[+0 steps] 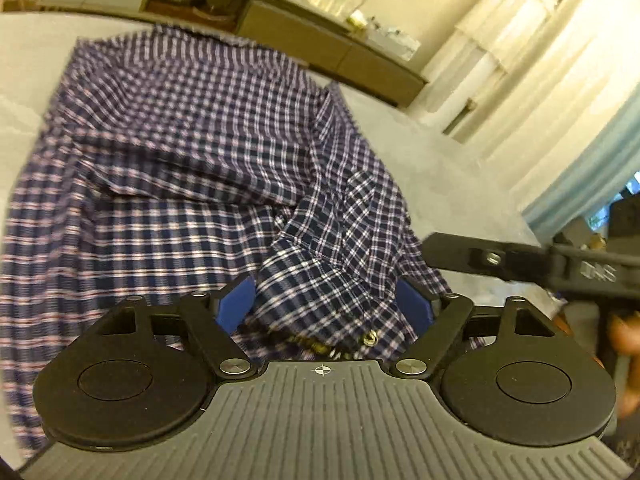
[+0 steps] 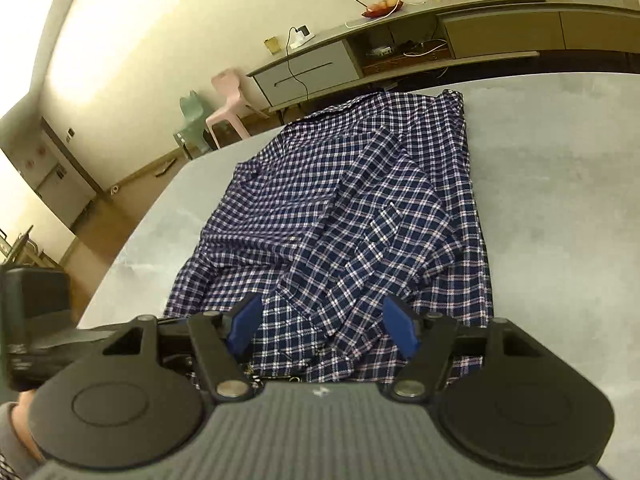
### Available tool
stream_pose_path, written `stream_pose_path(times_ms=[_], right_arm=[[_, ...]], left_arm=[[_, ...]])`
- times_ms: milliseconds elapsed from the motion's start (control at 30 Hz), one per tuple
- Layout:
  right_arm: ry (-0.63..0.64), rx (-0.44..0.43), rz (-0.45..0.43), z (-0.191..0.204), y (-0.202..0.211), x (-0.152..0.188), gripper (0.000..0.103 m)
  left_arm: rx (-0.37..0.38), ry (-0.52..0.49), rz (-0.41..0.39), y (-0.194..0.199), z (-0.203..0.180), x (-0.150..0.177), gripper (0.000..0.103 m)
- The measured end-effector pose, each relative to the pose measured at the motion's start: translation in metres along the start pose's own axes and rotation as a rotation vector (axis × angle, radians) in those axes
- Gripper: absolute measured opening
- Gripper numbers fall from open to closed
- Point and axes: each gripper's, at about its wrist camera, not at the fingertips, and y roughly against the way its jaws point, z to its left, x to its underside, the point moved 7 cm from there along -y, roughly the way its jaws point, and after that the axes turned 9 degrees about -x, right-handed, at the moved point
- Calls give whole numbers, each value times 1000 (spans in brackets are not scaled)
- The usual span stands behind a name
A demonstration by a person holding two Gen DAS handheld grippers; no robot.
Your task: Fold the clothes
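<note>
A navy, white and red checked shirt lies spread on the grey table, creased, with a sleeve folded over its body. My left gripper hangs open at the shirt's near edge, and a raised bunch of the cloth sits between its wide-apart blue pads. In the right wrist view the shirt stretches away across the table. My right gripper is open just over its near hem, pads wide apart. A black finger of the right gripper shows at the right of the left wrist view.
A long sideboard with small objects and cables runs along the far wall. A pink chair and a green chair stand beyond the table's far left corner. Pale curtains hang to the right. A hand holds the right gripper.
</note>
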Motion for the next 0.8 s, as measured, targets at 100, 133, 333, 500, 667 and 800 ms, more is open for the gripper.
stream_pose_path(times_ms=[100, 133, 333, 500, 667, 800], right_arm=[[-31, 36, 3, -17, 3, -1, 69], [-52, 43, 1, -24, 4, -1, 69], [-200, -29, -6, -42, 4, 2, 69], [-187, -70, 20, -28, -6, 5, 69], [-144, -65, 79, -18, -15, 17, 69], [-89, -36, 96, -13, -16, 19, 69]], left_arm=[[-35, -11, 0, -5, -3, -4, 1], [-28, -8, -6, -2, -3, -6, 0], [55, 147, -174, 73, 23, -28, 0], [-19, 325, -299, 146, 68, -4, 0], [-42, 464, -242, 172, 94, 65, 0], [-53, 411, -141, 165, 84, 106, 0]])
